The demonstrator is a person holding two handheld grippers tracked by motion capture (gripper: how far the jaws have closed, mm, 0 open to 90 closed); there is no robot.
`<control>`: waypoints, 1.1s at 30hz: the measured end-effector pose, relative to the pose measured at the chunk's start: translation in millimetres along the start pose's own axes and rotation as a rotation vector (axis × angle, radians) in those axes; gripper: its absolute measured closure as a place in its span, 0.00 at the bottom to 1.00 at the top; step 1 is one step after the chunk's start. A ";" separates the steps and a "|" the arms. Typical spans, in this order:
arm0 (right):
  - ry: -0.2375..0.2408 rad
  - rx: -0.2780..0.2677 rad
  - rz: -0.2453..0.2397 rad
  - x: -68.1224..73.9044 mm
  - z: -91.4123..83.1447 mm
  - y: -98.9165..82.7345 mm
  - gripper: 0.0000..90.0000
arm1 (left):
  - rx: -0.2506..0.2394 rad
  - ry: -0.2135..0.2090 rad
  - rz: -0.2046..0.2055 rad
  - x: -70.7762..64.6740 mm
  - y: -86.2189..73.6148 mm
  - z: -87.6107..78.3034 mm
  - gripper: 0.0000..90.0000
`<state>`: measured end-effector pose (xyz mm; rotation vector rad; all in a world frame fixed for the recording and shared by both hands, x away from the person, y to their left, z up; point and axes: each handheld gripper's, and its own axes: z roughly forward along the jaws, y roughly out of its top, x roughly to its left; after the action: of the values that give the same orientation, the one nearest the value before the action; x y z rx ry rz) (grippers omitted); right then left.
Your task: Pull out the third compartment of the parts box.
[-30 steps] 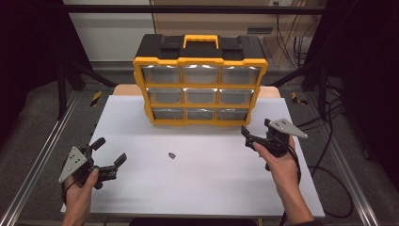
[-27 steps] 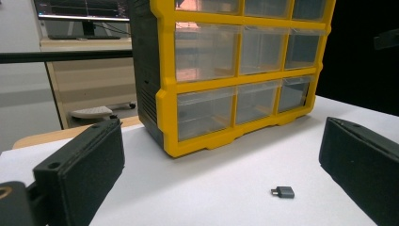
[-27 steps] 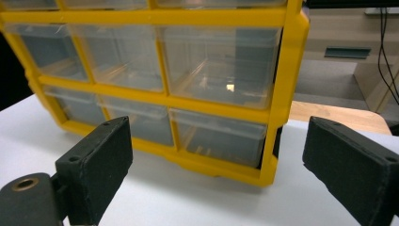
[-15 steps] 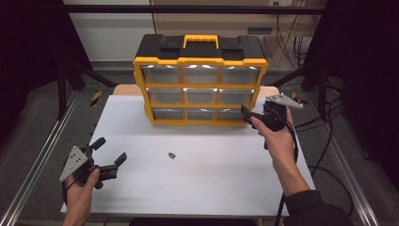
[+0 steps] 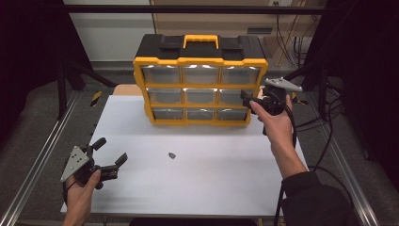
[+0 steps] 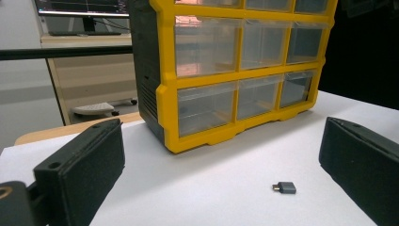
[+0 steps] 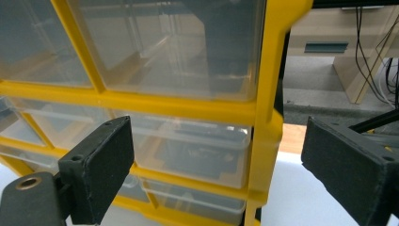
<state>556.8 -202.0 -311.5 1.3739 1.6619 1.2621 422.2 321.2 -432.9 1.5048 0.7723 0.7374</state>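
Note:
A yellow and black drawer organiser [image 5: 200, 84] with clear drawers stands at the back of the white table [image 5: 197, 183]. A small grey adapter [image 5: 172, 155] lies on the table in front of it, also in the left gripper view as the adapter [image 6: 285, 187]. My left gripper [image 5: 110, 153] is open near the table's front left, low, its jaws framing the adapter from a distance. My right gripper [image 5: 248, 97] is open and raised against the organiser's right side, level with the middle right drawer [image 7: 193, 150]; its jaws straddle the yellow right edge [image 7: 266, 117].
Metal rails run along both table sides [image 5: 37, 155]. Cables [image 5: 324, 117] hang at the right behind the table. A desk and monitor [image 6: 80, 19] sit beyond the table's left end. Bare table surface stretches between the grippers.
My right gripper has moved forward and up from the table's right side to the organiser's right edge. The left gripper and the adapter have stayed put.

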 end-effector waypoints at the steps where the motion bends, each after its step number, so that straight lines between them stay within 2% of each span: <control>1: -0.010 -0.005 -0.017 0.6 0.9 5.3 0.12 | 0.000 0.001 0.002 -0.2 0.2 -0.2 0.01; 2: -0.010 -0.005 -0.017 0.6 0.9 5.3 0.12 | 0.000 0.001 0.002 -0.2 0.2 -0.2 0.01; 7: -0.047 -0.031 -0.087 2.8 1.4 18.5 0.12 | 0.003 0.002 0.007 -0.5 0.1 0.3 0.01; 8: -0.047 -0.031 -0.087 2.8 1.4 18.5 0.12 | 0.003 0.002 0.007 -0.5 0.1 0.3 0.01; 9: -0.061 -0.032 -0.118 3.9 1.4 20.4 0.12 | 0.004 0.002 0.010 -0.6 0.2 0.1 0.01; 10: -0.100 -0.042 -0.201 7.5 0.5 23.7 0.13 | 0.005 0.001 0.013 -0.8 0.3 0.0 0.01; 11: -0.100 -0.042 -0.201 7.5 0.5 23.7 0.13 | 0.005 0.001 0.013 -0.8 0.3 0.0 0.01; 12: -0.139 -0.053 -0.277 11.5 -1.2 26.7 0.14 | 0.006 0.002 0.014 -0.8 0.2 0.1 0.01; 13: -0.164 -0.060 -0.314 13.6 -2.0 27.9 0.14 | 0.006 0.003 0.014 -0.9 0.2 0.2 0.01; 14: -0.164 -0.060 -0.314 13.6 -2.0 27.9 0.14 | 0.006 0.003 0.014 -0.9 0.2 0.2 0.01; 15: -0.186 -0.066 -0.354 15.6 -2.7 28.9 0.15 | 0.006 0.003 0.015 -1.0 0.2 0.2 0.01; 16: -0.240 -0.079 -0.455 20.1 -4.6 30.4 0.17 | 0.007 0.003 0.017 -1.1 0.3 0.2 0.01; 20: -0.298 -0.093 -0.594 27.7 -7.4 28.5 0.19 | 0.010 0.004 0.022 -1.6 0.3 0.4 0.01; 21: -0.298 -0.093 -0.594 27.7 -7.4 28.5 0.19 | 0.011 0.003 0.025 -1.7 0.4 0.5 0.01; 22: -0.336 -0.098 -0.697 33.1 -8.1 25.7 0.23 | 0.014 0.003 0.029 -2.2 0.4 0.7 0.01; 23: -0.344 -0.102 -0.731 35.1 -8.2 24.7 0.24 | 0.014 0.003 0.029 -2.2 0.4 0.7 0.01; 24: -0.344 -0.102 -0.731 35.1 -8.2 24.7 0.24 | 0.014 0.003 0.029 -2.4 0.4 0.9 0.01; 25: -0.354 -0.105 -0.768 37.7 -8.1 23.5 0.26 | 0.014 0.003 0.030 -2.7 0.4 1.1 0.01; 26: -0.387 -0.109 -0.861 43.7 -7.1 20.6 0.31 | 0.016 0.004 0.034 -2.9 0.4 1.2 0.01; 27: -0.404 -0.113 -0.894 45.7 -6.8 19.4 0.33 | 0.016 0.004 0.034 -2.9 0.4 1.2 0.01; 28: -0.404 -0.113 -0.894 45.7 -6.8 19.4 0.33 | 0.016 0.004 0.035 -3.0 0.4 1.1 0.01; 30: -0.427 -0.126 -0.961 50.1 -5.7 17.3 0.39 | 0.018 0.005 0.038 -3.0 0.4 1.0 0.01; 31: -0.453 -0.136 -1.021 53.6 -4.4 15.2 0.45 | 0.018 0.006 0.038 -2.9 0.3 1.1 0.01; 32: -0.453 -0.136 -1.021 53.6 -4.4 15.2 0.45 | 0.018 0.006 0.038 -2.9 0.3 1.1 0.01; 33: -0.476 -0.141 -1.086 56.4 -2.2 13.0 0.50 | 0.019 0.005 0.038 -2.9 0.3 1.1 0.01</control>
<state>545.0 -148.4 -292.9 0.4378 1.5389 0.3585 421.4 318.2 -432.7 1.5384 0.7583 0.7647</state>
